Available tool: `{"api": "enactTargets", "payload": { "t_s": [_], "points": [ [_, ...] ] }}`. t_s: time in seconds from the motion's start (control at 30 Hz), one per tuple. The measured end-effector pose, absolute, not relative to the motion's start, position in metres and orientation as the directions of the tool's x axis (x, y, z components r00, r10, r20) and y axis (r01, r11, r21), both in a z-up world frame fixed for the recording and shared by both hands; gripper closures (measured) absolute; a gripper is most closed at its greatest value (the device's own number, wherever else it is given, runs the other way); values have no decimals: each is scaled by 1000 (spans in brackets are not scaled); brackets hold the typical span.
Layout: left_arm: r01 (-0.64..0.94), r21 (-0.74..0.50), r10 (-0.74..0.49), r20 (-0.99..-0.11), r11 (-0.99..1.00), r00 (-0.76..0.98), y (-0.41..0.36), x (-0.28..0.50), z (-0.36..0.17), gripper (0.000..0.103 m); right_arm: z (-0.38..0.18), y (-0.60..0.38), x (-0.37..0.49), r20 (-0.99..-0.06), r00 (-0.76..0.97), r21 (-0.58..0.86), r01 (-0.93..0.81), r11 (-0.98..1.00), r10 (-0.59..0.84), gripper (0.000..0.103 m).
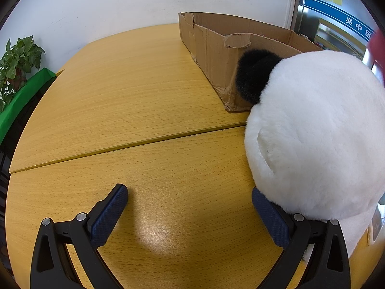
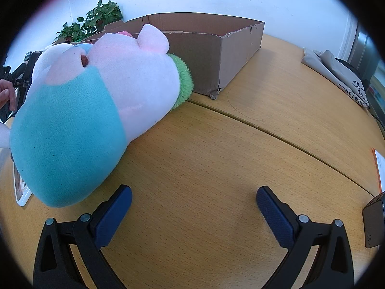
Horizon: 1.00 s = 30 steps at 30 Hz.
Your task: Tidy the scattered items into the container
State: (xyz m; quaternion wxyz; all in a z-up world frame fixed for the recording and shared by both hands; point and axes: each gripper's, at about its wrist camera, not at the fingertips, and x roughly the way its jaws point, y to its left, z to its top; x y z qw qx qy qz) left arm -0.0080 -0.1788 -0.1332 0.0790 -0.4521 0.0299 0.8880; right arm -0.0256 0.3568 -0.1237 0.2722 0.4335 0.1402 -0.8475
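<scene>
Only left view shows panda plush (image 1: 317, 132), right view pink-teal plush (image 2: 96, 110)

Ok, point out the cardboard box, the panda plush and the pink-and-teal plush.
cardboard box (image 2: 237, 55): right wrist view, on its near end wall.
panda plush (image 1: 320, 132): left wrist view, on its white head.
pink-and-teal plush (image 2: 72, 130): right wrist view, on its teal patch.

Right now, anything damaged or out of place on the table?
Yes. The cardboard box is ragged: its rim is torn, a ripped flap folds over the near edge, and its bottom corner is crumpled. Two plush toys lie outside it on the table: a white one and a pink-and-teal one on its side.
</scene>
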Motion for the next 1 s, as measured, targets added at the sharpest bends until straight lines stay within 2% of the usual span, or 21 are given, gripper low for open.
{"api": "enactTargets", "payload": {
  "t_s": [1.0],
  "points": [
    [-162,-19,111,-807,-987,-580,-182,-3,-132,0,-123,357,-18,-811,-476,-2,582,-813,-339,0]
  ]
}}
